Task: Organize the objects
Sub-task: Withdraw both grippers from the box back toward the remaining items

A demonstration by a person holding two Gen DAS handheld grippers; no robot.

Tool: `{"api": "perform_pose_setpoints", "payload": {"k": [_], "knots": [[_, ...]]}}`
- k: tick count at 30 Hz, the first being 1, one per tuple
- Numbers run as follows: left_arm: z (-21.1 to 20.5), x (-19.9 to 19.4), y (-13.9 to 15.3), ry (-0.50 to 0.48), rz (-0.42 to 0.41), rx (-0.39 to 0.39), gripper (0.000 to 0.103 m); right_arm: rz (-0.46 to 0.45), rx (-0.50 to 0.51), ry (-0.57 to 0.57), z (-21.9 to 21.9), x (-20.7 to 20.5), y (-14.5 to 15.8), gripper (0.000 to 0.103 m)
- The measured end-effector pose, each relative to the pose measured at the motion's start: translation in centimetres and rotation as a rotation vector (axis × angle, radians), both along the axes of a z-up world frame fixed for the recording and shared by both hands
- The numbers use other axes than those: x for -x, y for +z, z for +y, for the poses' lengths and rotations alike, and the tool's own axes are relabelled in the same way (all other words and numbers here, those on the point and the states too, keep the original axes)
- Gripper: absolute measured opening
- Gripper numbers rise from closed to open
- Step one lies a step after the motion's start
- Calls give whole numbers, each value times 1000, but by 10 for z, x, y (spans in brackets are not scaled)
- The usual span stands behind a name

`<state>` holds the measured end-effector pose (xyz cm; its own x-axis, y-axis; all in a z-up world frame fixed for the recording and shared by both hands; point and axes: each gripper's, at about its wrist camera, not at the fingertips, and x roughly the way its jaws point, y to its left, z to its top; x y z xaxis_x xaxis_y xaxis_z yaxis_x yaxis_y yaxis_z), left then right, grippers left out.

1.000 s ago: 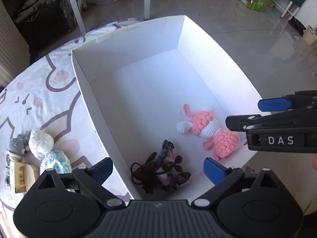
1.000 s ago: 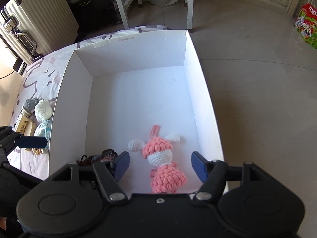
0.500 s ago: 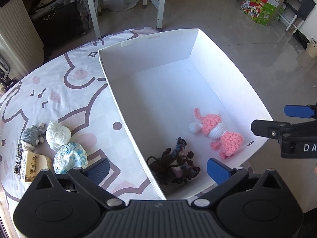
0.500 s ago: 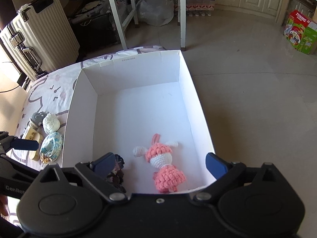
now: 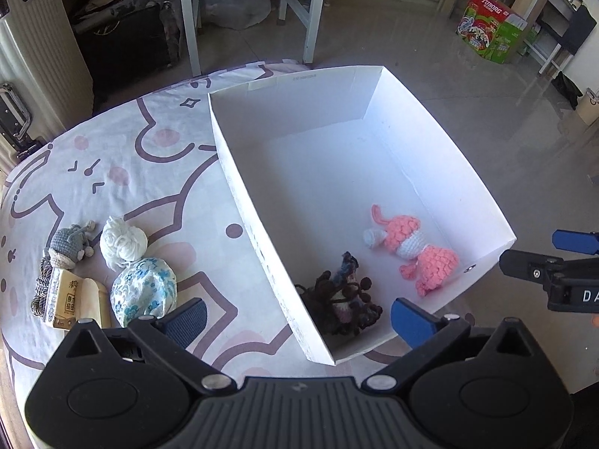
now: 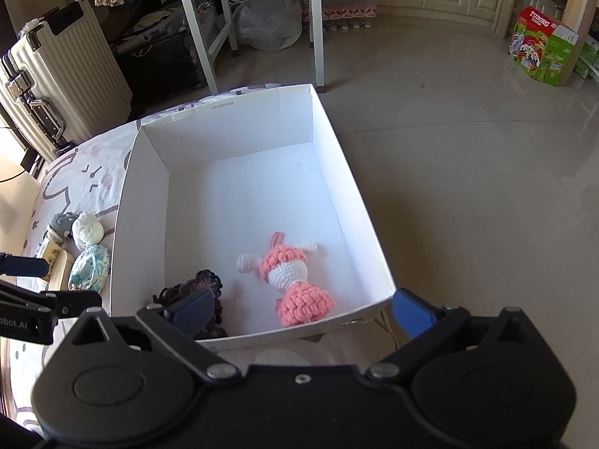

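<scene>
Both grippers have drawn back and up from the white box (image 5: 441, 157) since the earlier frames, and the right one's fingers, half spread then, are opening on to their widest. The left gripper (image 5: 297, 312) hangs above the box's near-left corner, fingers spread wide with nothing between the pads. The right gripper (image 6: 299, 308) hangs above the box's near wall, nothing pressed between its fingers either.

Inside the box, close to its near wall, lie two toys: one pink crocheted doll (image 6: 290, 278) and, to its left, one dark yarn doll (image 5: 342, 308). Left of the box, on the patterned cloth (image 5: 123, 157) over the desk, wait the remaining things: one grey knitted toy (image 5: 69, 243), one white ball of yarn (image 5: 123, 241), one blue flowered pouch (image 5: 144, 292), one small carton (image 5: 65, 299) and one braided cord (image 5: 39, 288) at the far left.

The cluster left of the box is packed tight, the pieces touching, so a wide grasp on one would likely drag or lift a neighbour. The box's right wall seems to sit at the desk's edge, with floor beyond, so a nudge from a returning gripper could push it off.
</scene>
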<state>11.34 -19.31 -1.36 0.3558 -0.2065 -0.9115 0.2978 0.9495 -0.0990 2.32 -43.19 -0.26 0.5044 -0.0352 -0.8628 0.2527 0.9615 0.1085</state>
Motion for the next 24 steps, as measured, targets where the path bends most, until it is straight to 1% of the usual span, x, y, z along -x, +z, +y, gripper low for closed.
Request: {"api": "perform_pose_setpoints", "payload": {"k": [11,19,24], "knots": [[9,5,-2,23,-5,18,103,16,6,-12,6,8,-3,103],[15,2,-7,43,-1,23,103,22,9,-20,8,6,-3,103],[26,0,-7,65,-8,22,103,27,7,-21,13,1,-4,103]]}}
